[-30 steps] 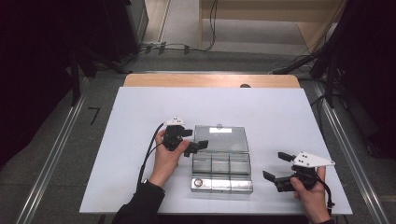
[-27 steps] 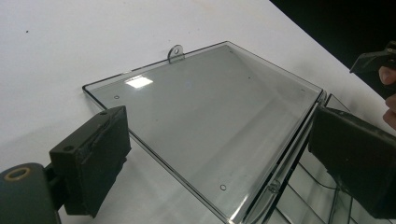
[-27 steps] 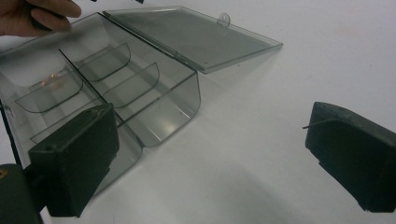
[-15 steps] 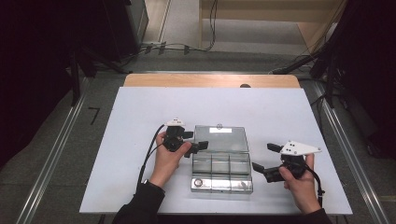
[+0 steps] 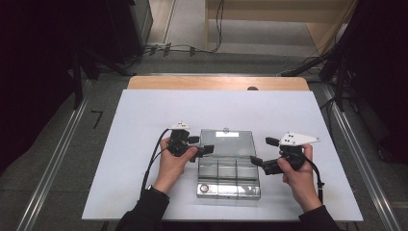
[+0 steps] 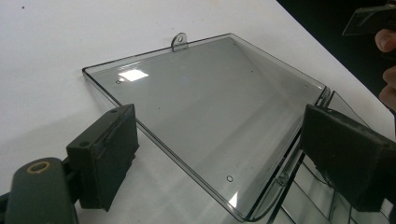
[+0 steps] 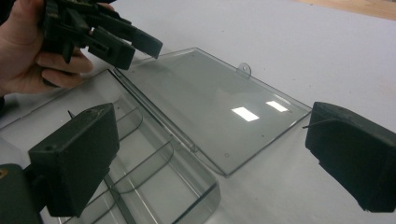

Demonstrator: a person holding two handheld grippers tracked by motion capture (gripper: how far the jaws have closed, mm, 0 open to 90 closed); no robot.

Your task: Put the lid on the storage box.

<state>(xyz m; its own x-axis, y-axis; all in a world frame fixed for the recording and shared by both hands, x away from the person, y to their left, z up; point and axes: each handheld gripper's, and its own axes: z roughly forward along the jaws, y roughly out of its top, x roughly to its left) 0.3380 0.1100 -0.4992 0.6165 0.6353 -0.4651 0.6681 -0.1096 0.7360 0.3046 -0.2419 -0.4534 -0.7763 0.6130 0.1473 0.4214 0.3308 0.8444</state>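
Right hand-held gripper (image 5: 260, 153) moved in beside open clear box (image 5: 227, 163).

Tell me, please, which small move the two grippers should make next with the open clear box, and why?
Probably bring the right gripper in to the lid's right edge, then close it. The clear box lies open, lid flat on the table; the left gripper, open, already sits at its left edge.

A white table (image 5: 144, 125) carries a clear plastic box (image 5: 228, 173), seemingly empty, lid open flat.
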